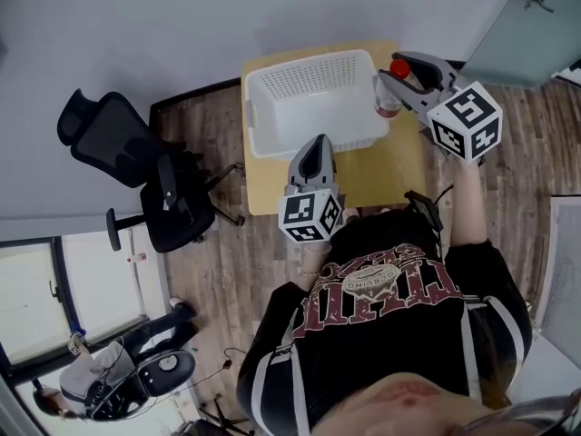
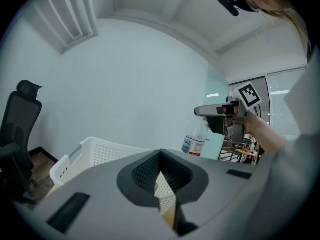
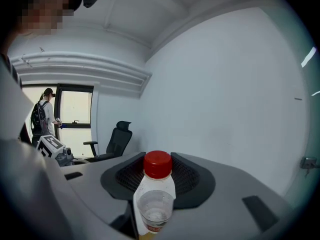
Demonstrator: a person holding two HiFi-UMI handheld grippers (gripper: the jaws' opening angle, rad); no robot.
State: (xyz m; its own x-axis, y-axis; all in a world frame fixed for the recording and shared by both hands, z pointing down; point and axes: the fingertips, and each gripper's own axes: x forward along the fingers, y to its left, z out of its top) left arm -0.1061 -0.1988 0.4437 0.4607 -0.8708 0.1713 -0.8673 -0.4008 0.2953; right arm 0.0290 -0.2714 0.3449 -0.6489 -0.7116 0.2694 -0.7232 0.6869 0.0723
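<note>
Head view: right gripper [image 1: 406, 73], jaws clamped on a clear plastic bottle with red cap [image 1: 388, 96]. The bottle is upright, just beside the right wall of the white perforated plastic basket [image 1: 359, 133]. The basket sits on the light wooden worktop [image 1: 390, 166]. Left gripper [image 1: 315, 145] is over the basket's near rim. Left gripper view: jaws drawn together, only a thin wedge between them, holding nothing. A black office chair [image 1: 136, 166] stands well apart on the wood floor.
</note>
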